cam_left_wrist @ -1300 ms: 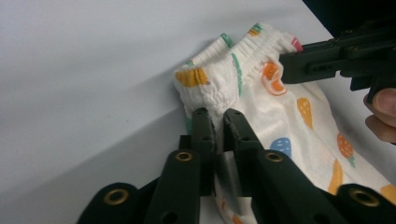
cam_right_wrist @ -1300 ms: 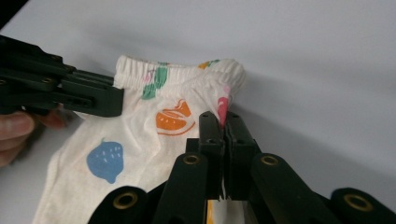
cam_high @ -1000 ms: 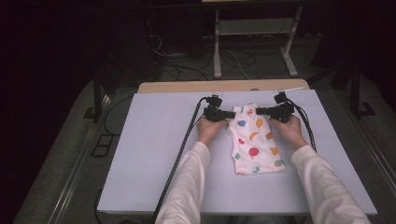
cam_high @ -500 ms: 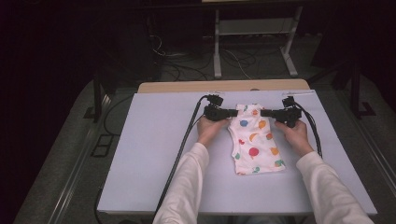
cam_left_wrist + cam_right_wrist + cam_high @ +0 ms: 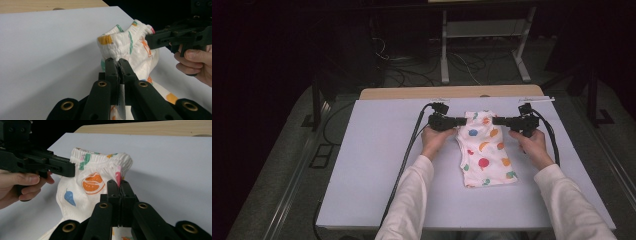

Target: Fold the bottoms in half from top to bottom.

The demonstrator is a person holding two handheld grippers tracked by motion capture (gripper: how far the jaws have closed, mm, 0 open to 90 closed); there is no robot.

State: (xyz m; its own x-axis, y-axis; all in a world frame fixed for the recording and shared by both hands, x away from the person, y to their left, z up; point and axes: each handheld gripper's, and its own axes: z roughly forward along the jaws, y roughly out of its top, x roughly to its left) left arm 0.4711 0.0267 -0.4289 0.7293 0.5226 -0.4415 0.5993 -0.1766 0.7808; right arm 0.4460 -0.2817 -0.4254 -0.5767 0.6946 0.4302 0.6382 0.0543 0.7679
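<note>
Both tongs are clamped on the same piece: small white shorts (image 5: 484,150) with a coloured fruit print.

Left tongs (image 5: 458,121): jaws closed on the left end of the gathered waistband. In the left gripper view (image 5: 118,62) the cloth bunches right at the tips and a strip of fabric sits between the jaws.

Right tongs (image 5: 496,120): jaws closed on the right end of the waistband. The right gripper view (image 5: 120,184) shows the elastic edge pinched at the tips, with an orange-slice print just to the left of them.

The waistband spans between the two sets of tips, raised off the table (image 5: 377,165) and pulled open with some slack. The rest of the shorts hangs from the tongs towards the person and lies flat on the white table surface, between the two forearms.

Left hand (image 5: 434,140) and right hand (image 5: 532,145) each hold a tong body, tips pointing inwards at each other. Black cables trail from both tongs across the table.
</note>
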